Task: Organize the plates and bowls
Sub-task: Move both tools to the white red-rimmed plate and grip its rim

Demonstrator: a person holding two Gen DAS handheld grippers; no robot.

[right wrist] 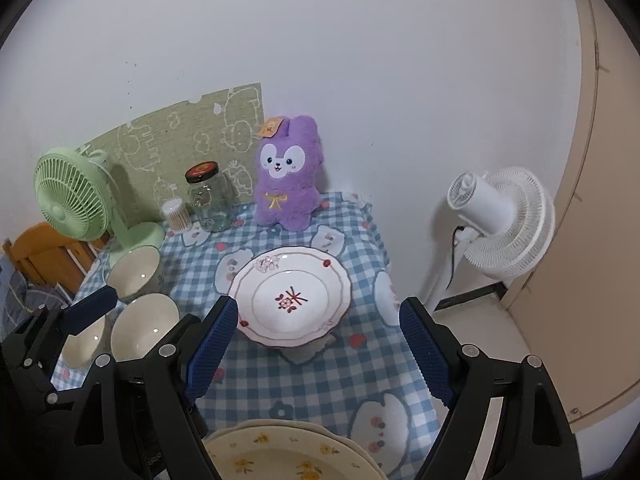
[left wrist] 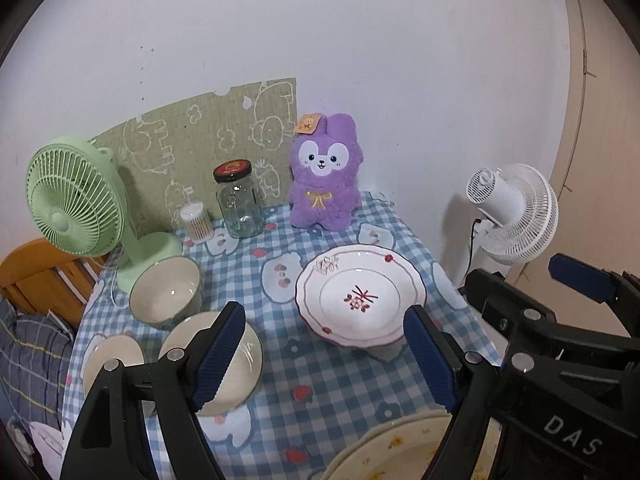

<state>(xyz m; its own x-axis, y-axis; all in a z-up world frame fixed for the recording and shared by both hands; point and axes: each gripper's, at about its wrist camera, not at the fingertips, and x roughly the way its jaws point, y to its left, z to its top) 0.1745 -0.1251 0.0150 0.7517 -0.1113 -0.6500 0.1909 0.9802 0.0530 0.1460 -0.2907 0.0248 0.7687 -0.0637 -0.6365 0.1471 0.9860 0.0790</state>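
A: We hold the left gripper [left wrist: 324,356] and the right gripper [right wrist: 316,354] with fingers wide and empty, above the near edge.

B: We judge the three bowls [right wrist: 144,330] are grouped along the left edge for nesting; the red-flowered plate [right wrist: 290,296] sits mid-worktop, the yellow-flowered plates [right wrist: 288,456] stacked at the near edge.

A: The checked tablecloth [right wrist: 304,384] covers our worktop against a white wall; fans flank it.

The left tongs [left wrist: 324,350] stand wide apart, blue ribbed pads facing each other with nothing gripped between them, pointing forward and downward. At their 3 o'clock, close alongside, the right tongs [right wrist: 318,354] are likewise spread wide and empty, tilted down at a matching slant.
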